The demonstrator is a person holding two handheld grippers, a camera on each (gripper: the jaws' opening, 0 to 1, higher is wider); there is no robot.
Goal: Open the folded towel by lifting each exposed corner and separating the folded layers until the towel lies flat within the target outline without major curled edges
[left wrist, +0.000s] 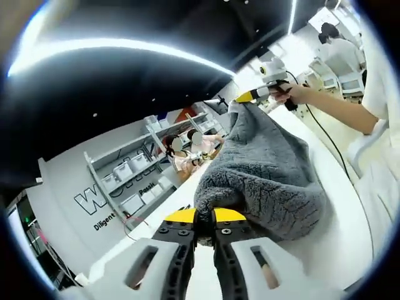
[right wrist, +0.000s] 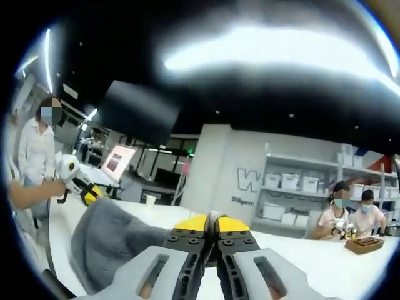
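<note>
A grey towel (left wrist: 265, 172) hangs stretched above a white table (left wrist: 325, 250), each end pinched by closed tongs: left tongs (left wrist: 205, 217) near, right tongs (left wrist: 250, 95) far (two people sit beyond).

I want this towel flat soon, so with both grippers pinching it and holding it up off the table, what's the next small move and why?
Probably draw the left gripper and right gripper apart. Both are shut on the grey towel, which sags bunched between them above the white table, so widening should stretch the layers open.
</note>
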